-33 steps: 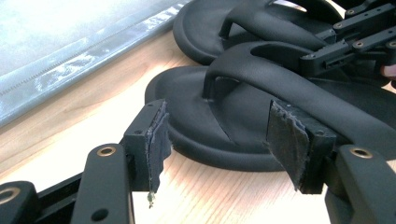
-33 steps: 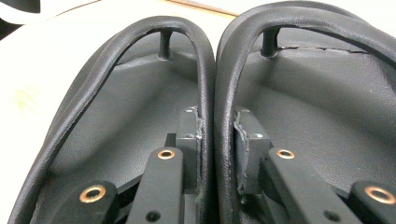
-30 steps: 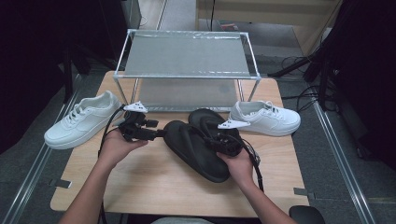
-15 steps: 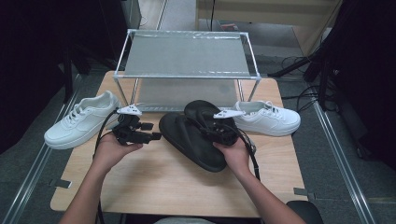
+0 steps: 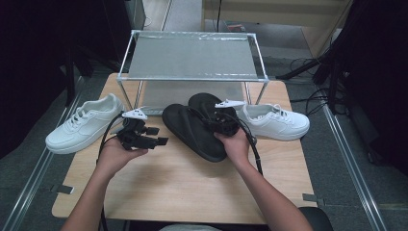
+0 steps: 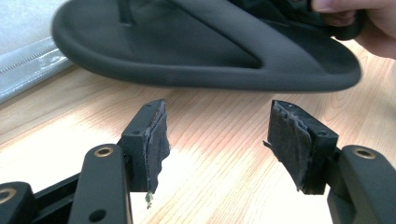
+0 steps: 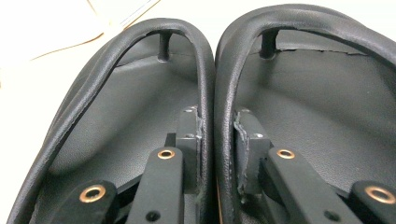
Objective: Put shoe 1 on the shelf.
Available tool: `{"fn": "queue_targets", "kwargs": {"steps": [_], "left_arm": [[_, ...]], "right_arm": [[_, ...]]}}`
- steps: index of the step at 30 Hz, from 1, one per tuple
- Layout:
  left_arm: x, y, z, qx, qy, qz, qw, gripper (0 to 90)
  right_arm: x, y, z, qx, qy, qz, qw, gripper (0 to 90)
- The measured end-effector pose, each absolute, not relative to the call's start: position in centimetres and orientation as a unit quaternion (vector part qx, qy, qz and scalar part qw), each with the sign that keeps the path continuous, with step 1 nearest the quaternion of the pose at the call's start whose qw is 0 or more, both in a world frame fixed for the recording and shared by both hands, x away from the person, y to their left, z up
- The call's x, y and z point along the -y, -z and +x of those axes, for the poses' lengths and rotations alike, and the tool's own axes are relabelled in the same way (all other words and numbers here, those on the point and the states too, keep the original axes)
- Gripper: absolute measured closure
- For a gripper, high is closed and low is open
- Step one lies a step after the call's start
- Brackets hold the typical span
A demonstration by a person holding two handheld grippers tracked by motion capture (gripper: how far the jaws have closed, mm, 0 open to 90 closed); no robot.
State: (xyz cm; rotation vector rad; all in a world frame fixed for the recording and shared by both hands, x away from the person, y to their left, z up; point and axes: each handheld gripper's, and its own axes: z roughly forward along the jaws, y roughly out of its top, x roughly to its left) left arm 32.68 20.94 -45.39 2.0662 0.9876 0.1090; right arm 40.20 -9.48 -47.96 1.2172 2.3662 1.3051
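Observation:
Two black flip-flops (image 5: 192,132) are held side by side above the wooden table (image 5: 192,187), just in front of the rack. My right gripper (image 5: 219,122) is shut on them. In the right gripper view its jaws (image 7: 217,126) pinch the two inner straps (image 7: 208,70) together, with the toe posts ahead. My left gripper (image 5: 156,136) hovers left of the flip-flops, open and empty. In the left gripper view its pads (image 6: 156,135) stand wide apart over bare wood, with a flip-flop sole (image 6: 187,51) just beyond them.
A metal wire rack (image 5: 192,53) with a mesh top shelf stands at the back of the table. One white sneaker (image 5: 84,125) lies at the left edge and another white sneaker (image 5: 274,120) at the right. A person's forearms come in from the bottom.
My right hand has carried the two flip-flops away from the person, toward the rack and clear of the left gripper. The left gripper has stayed in place, open.

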Motion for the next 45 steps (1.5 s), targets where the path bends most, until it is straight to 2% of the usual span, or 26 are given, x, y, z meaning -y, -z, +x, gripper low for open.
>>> {"fn": "queue_targets", "kwargs": {"steps": [16, 28, 32, 38, 45], "left_arm": [[-21.1, 45.4, 32.7, -0.391, -0.041, 0.822, 0.412, 37.7], [-20.9, 45.7, 32.7, -0.388, -0.040, 0.824, 0.410, 37.1], [-20.8, 45.7, 32.7, -0.385, -0.042, 0.825, 0.412, 37.2], [-20.8, 45.8, 32.7, -0.386, -0.043, 0.826, 0.409, 37.2], [-20.8, 45.9, 32.8, -0.387, -0.041, 0.825, 0.411, 37.2]], "right_arm": [[6.7, 49.5, 44.8, -0.776, -0.434, 0.445, 0.108, 75.4], [6.2, 51.3, 46.3, -0.747, -0.434, 0.485, 0.136, 74.0], [6.0, 51.3, 46.5, -0.749, -0.436, 0.479, 0.137, 65.1], [6.1, 51.2, 46.4, -0.757, -0.434, 0.471, 0.129, 57.7], [6.6, 50.7, 46.1, -0.762, -0.430, 0.470, 0.119, 54.1]]}}
